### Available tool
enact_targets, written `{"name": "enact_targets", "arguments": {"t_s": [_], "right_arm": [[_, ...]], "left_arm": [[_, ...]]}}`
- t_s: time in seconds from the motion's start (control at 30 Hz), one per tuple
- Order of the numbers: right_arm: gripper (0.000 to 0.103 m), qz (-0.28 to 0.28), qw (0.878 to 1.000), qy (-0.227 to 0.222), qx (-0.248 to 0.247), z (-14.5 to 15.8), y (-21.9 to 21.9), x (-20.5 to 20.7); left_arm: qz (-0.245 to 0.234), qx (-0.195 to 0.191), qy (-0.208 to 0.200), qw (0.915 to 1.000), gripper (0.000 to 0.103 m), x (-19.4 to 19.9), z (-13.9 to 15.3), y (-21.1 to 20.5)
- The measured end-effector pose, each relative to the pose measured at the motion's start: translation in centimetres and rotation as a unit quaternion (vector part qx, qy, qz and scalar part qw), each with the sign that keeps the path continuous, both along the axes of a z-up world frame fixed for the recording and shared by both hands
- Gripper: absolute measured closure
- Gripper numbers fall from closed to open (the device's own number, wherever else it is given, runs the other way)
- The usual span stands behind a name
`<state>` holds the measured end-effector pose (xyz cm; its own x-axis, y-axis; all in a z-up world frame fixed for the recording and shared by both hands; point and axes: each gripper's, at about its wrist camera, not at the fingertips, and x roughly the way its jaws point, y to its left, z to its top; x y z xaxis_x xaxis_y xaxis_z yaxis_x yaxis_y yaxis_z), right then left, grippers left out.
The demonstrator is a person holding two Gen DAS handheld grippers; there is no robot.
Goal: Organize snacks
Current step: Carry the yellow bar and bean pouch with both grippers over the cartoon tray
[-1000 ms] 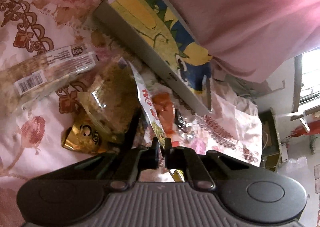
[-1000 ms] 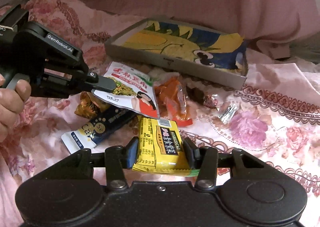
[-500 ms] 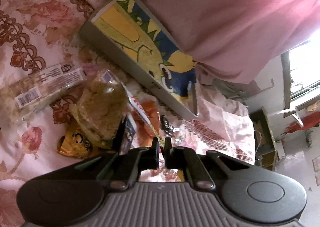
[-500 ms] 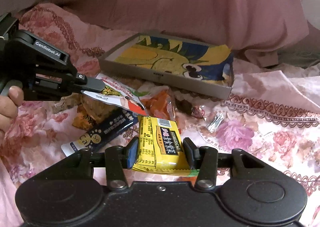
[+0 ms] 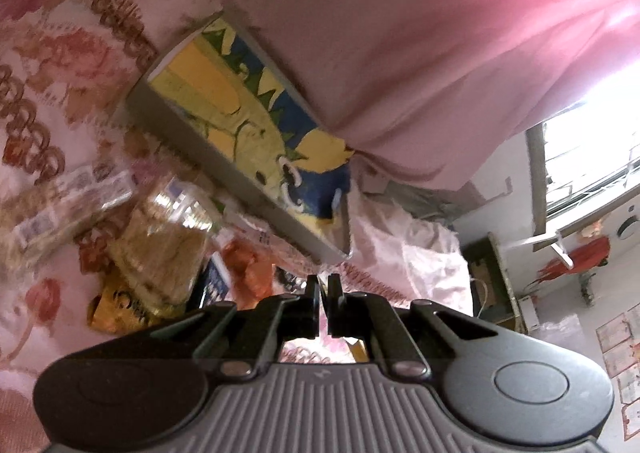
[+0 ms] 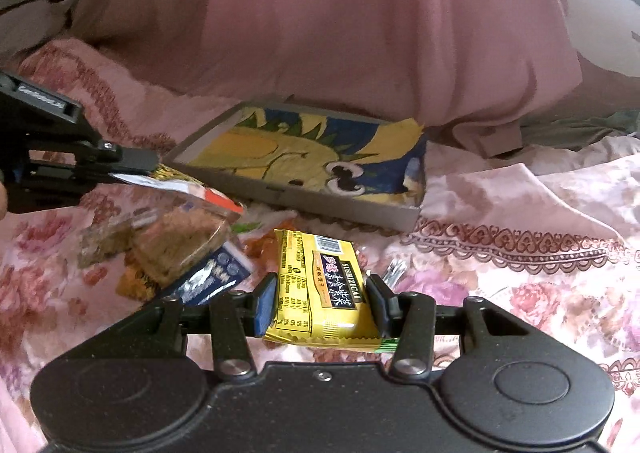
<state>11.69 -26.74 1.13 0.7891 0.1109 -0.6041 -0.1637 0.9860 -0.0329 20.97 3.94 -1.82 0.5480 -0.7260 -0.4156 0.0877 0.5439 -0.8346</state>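
While the yellow foil snack packet (image 6: 324,285) sits lengthwise between the right gripper (image 6: 325,303)'s two fingers, we see both pads pressed against its long edges, clamped on it above the floral pink bedsheet (image 6: 520,285). The left gripper (image 6: 154,167) has its jaws together, pinching the corner of a white-and-red printed snack bag (image 6: 192,193) that hangs over the loose pile of snacks. From its own camera the left fingertips (image 5: 310,289) stand nearly touching. The shallow grey cardboard tray with a yellow-and-blue cartoon lining (image 6: 304,161) lies just behind the pile.
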Motion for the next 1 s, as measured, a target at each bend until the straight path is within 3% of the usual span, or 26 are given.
{"name": "enact_targets", "arguments": {"t_s": [0.2, 0.37, 0.47, 0.77, 1.0], "right_arm": [[0.054, -0.005, 0.999, -0.035, 0.012, 0.8, -0.3, 2.2], [0.054, 0.002, 0.998, -0.059, 0.009, 1.3, -0.3, 6.1], [0.054, -0.006, 0.998, -0.066, 0.024, 1.1, -0.5, 9.1], [0.054, -0.024, 0.997, -0.066, 0.030, -1.6, -0.7, 18.2], [0.054, -0.032, 0.999, -0.039, 0.017, -4.5, -0.7, 21.6]], "left_arm": [[0.005, -0.007, -0.040, 0.9992, 0.101, 1.9, 2.9, -0.3], [-0.004, 0.023, -0.094, 0.9953, 0.101, 5.1, 6.2, -1.8], [0.000, 0.039, -0.117, 0.9923, 0.101, 7.7, 6.8, -3.1], [0.020, 0.027, -0.110, 0.9934, 0.101, 14.6, 1.8, -4.6], [0.030, 0.058, -0.114, 0.9913, 0.101, 16.9, -2.4, -4.5]]}}
